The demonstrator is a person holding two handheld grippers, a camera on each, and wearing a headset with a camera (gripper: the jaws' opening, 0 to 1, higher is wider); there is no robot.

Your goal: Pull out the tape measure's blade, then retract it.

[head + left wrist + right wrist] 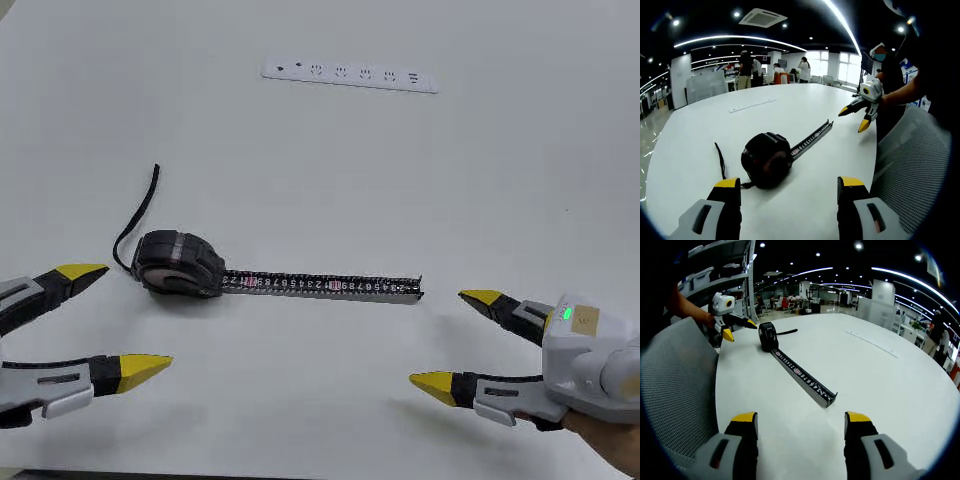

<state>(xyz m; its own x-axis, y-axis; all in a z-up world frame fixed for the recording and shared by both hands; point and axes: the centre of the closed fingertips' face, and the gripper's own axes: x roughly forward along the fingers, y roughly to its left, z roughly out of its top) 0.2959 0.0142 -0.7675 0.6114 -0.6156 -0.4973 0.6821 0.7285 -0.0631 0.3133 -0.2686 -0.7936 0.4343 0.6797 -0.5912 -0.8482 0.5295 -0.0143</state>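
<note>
Both my tongs are wide open and hold nothing. The left gripper (135, 315) and the right gripper (437, 337) hover low over the white table (300, 160). The tape measure (178, 264) lies at 1 o'clock from the left one. Its blade (325, 286) is pulled out toward 3 o'clock and ends at 11 o'clock from the right one. A power strip (350, 75) lies far off at 12 o'clock.

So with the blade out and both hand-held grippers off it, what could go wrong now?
1. The blade lies extended and free; if it is released carelessly it may snap back, and its end hook could whip.
2. The case sits loose, so the open left hand-held gripper might push it away rather than grip it.
3. The strap by the case could snag a jaw.
</note>
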